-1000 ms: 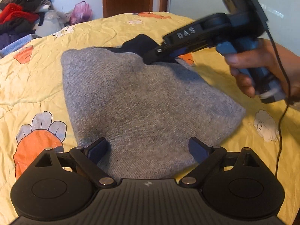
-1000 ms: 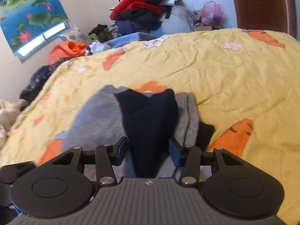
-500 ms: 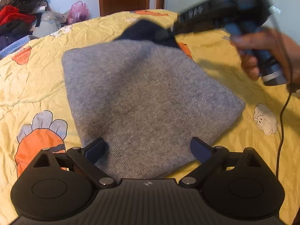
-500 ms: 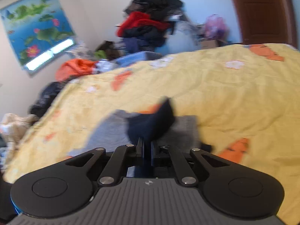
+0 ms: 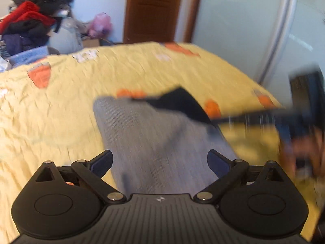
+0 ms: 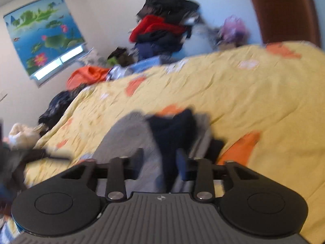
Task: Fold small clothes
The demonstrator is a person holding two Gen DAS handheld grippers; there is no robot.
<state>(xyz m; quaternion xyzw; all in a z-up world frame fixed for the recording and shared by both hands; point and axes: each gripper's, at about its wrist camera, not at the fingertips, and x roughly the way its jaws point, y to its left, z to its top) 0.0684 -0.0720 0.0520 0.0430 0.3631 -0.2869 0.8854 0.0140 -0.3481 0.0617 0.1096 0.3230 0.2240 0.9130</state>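
Both views are motion-blurred. Left to right across the room: a window blind printed with lotus flowers and green leaves on blue water (image 6: 43, 34) hangs on the left wall; beside it a heap of red, black and navy clothes (image 6: 164, 30) is piled against the far wall, then a pink plastic bag (image 5: 100, 24) and a brown wooden door (image 5: 154, 10).

The bed is covered by a yellow quilt with orange and white cartoon prints (image 5: 61, 93). On it lies the grey knitted garment (image 5: 158, 142), spread flat, with a dark navy cloth piece (image 5: 182, 103) on its far end.

Left gripper (image 5: 160, 162): jaws wide apart, holding nothing, poised over the near edge of the grey garment, which fills the gap between the fingers.

Right gripper (image 6: 160, 162): jaws partly apart, straddling the dark navy cloth piece (image 6: 172, 130), with the grey knitted garment (image 6: 126, 136) lying on either side; the blur hides whether the pads touch the cloth. In the left wrist view this gripper appears as a dark streak (image 5: 243, 119) reaching in from the right towards the navy piece.
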